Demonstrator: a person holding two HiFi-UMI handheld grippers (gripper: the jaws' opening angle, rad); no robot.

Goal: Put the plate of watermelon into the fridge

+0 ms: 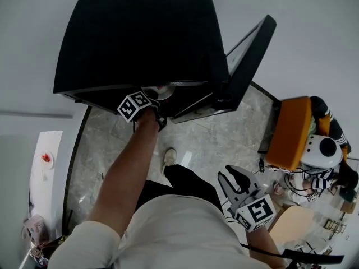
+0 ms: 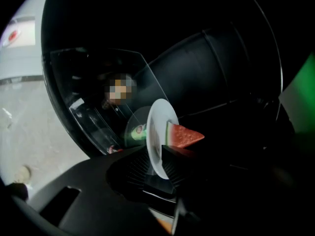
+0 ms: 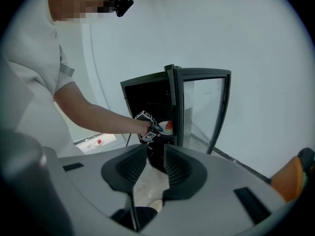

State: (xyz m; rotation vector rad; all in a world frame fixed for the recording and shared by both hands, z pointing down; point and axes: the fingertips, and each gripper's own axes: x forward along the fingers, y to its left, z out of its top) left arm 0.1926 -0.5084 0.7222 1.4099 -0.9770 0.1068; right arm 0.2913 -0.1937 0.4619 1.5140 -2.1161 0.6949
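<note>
The black fridge stands with its glass door swung open to the right. My left gripper reaches inside it. The rim of the white plate sits between its jaws, and the pads look slightly off the rim. A red watermelon wedge lies on the plate. From above, the plate shows just inside the fridge, past the left gripper. My right gripper hangs low by my right hip, open and empty; in its own view its jaws point toward the fridge.
A green-labelled can stands deeper in the fridge behind the plate. An orange chair is to the right of the door. A white table with a small red item is at the far left. My shoe rests on the marble floor.
</note>
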